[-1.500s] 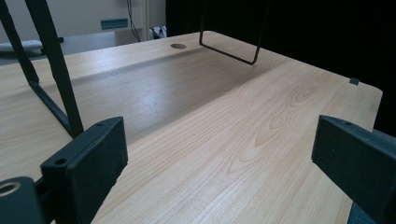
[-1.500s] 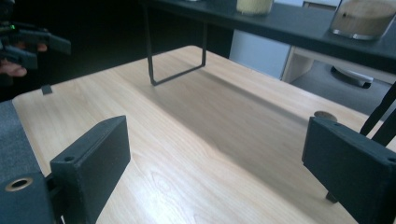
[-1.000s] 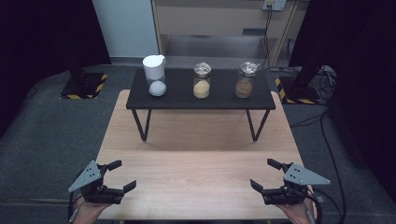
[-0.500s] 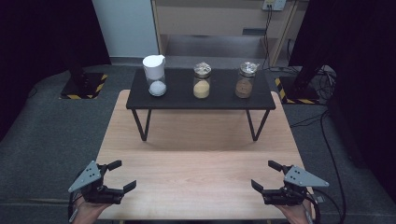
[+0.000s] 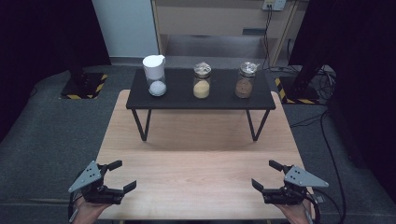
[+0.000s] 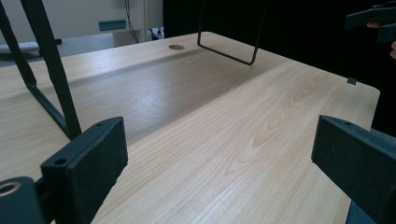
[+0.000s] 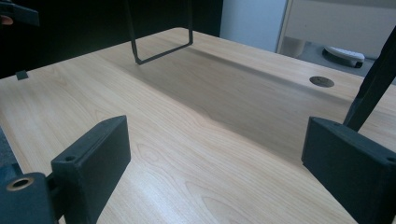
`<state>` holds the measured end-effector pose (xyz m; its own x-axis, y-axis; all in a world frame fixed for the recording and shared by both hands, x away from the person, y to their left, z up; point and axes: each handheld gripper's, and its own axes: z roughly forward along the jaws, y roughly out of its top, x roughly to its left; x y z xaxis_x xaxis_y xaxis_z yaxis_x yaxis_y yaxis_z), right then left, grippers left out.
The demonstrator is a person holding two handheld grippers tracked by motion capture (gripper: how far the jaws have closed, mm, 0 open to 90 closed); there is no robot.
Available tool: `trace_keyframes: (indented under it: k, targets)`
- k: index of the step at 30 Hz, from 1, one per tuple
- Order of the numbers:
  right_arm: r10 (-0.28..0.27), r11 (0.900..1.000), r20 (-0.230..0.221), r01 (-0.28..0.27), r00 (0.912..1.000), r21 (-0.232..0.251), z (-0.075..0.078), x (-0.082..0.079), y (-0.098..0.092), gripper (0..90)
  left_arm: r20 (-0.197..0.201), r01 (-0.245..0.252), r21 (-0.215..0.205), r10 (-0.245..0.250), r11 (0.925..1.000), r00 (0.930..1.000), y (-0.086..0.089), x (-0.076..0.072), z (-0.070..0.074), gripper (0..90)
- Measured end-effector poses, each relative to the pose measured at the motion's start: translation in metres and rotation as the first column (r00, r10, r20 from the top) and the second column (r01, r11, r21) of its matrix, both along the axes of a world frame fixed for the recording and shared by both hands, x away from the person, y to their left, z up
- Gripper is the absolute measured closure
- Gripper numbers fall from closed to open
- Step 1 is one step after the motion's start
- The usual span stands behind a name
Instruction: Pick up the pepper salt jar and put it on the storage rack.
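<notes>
My left gripper [image 5: 120, 176] and right gripper [image 5: 268, 175] hover over near corners of wooden table [image 5: 201, 163], jaws wide apart, nothing between. 3 jars [image 5: 201, 81] far off on black stand [image 5: 177, 99].

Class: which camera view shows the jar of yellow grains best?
The high view: the jar of yellow grains stands whole, mid-shelf on the black raised shelf. Both gripper views look beneath that shelf, catching its legs and the wooden table.
</notes>
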<state>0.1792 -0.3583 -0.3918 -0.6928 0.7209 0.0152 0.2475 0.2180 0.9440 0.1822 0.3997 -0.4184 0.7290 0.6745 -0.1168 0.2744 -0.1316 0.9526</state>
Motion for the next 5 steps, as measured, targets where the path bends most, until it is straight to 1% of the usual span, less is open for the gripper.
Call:
trace_keyframes:
  k: [5]
  targets:
    - [0.0,1.0,0.005,0.0,1.0,0.001,-0.0001,-0.0007,-0.0001,8.6,0.001,0.0,0.0,0.0,1.0,1.0,-0.0001,0.0002,0.0,2.7]
